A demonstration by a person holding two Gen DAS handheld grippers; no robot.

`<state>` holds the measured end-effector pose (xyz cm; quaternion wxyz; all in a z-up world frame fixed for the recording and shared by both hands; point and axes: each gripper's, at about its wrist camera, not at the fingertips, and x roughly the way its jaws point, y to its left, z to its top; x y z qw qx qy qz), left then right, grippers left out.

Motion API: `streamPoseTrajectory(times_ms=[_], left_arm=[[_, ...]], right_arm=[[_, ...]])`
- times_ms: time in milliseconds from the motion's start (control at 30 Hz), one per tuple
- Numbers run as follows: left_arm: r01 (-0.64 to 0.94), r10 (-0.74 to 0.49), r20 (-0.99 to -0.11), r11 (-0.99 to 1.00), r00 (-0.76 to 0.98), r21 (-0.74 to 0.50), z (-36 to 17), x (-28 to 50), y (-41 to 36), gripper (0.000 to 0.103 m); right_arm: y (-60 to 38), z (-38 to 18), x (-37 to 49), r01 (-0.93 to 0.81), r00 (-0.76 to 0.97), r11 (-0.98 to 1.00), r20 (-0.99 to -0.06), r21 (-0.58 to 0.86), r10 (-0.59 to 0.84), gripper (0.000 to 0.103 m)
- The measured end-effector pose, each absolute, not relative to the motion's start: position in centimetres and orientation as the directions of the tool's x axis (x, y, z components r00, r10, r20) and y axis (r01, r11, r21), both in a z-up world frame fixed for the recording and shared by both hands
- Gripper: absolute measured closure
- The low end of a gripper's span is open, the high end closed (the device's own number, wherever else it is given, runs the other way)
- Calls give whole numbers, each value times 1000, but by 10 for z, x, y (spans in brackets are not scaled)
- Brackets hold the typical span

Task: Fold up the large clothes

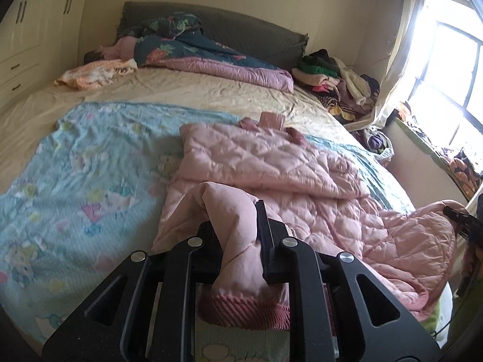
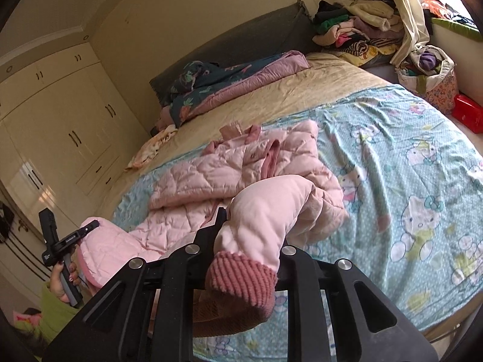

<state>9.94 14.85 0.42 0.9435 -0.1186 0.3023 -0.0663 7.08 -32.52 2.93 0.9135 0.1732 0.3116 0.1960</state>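
Pink quilted fabric fills the near part of both views: a padded jacket (image 1: 271, 163) lies on a pale blue cartoon-print sheet (image 1: 75, 181) spread over the foot of the bed (image 1: 181, 90), its collar toward the headboard and its body partly doubled over itself. The left gripper (image 1: 238, 226) is clamped on one sleeve (image 1: 229, 211) just above its darker ribbed cuff (image 1: 241, 307), which hangs below the jaws. The right gripper (image 2: 241, 226) pinches the other sleeve (image 2: 271, 205) in the same way, with a knitted cuff (image 2: 241, 277) drooping in front of the linkage. From the right wrist view the left tool appears at the lower left, held in a hand (image 2: 65, 283) with a green sleeve beside the jacket's hem. To do this step well, judging from the lie of the cloth, both sleeves should be carried inward together at even height and laid flat across the chest panel, so that the padding does not bunch and the side seams stay parallel. The grip sits close to the cuffs, which gives good control of the sleeve ends but leaves the upper sleeves slack; some tension toward the shoulders would likely help. The material looks thick, soft and slightly glossy, with diamond stitching, a button on the front, and rose-coloured trim at collar and edges. A pile of other clothes (image 1: 338, 75) sits well apart, at the far corner of the bed.
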Motion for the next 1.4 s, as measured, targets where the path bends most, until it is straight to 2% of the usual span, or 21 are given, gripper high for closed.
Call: streamPoseTrajectory(times_ms=[600, 833, 1400], left_arm=[[7, -143, -504, 965, 852, -262, 31, 133, 156, 91], [-20, -95, -492, 975, 866, -223, 42, 148, 152, 89], [-65, -31, -541, 985, 840, -158, 47, 201, 146, 89]], right_arm=[[-331, 50, 116, -227, 763, 837, -443, 498, 470, 85], [-335, 55, 133, -207, 765, 815, -430, 542, 480, 85], [-340, 57, 187, -114, 756, 773, -450, 624, 475, 84]])
